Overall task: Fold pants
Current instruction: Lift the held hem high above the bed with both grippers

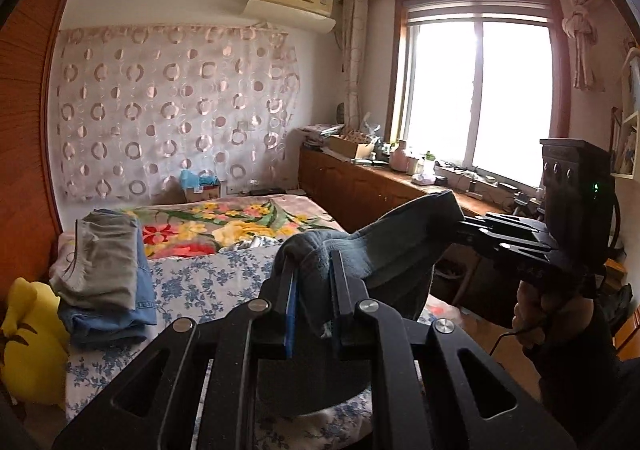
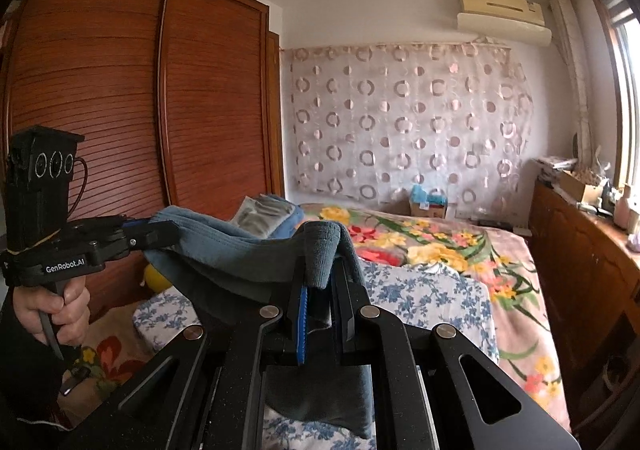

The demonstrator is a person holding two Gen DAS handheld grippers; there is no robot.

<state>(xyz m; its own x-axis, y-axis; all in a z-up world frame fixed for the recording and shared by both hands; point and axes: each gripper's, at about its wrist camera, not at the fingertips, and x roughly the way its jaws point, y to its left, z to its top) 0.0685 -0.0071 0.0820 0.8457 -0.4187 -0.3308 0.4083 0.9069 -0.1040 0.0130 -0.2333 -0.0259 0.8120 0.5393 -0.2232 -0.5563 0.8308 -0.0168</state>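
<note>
The dark blue-grey pants (image 1: 404, 242) hang in the air above the bed (image 1: 224, 274), the left tool (image 1: 312, 290) and right tool (image 2: 320, 286) each clamped on an edge. By my reckoning folding has barely begun; laying out and creasing remain.

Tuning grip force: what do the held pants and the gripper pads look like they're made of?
Pants: soft grey-blue knit, probably fleece or cotton jersey; matte, fuzzy nap, ribbed edge, limp drape between the left gripper and right gripper. Pads: blue, ridged, likely rubber or soft plastic; cannot confirm.
</note>
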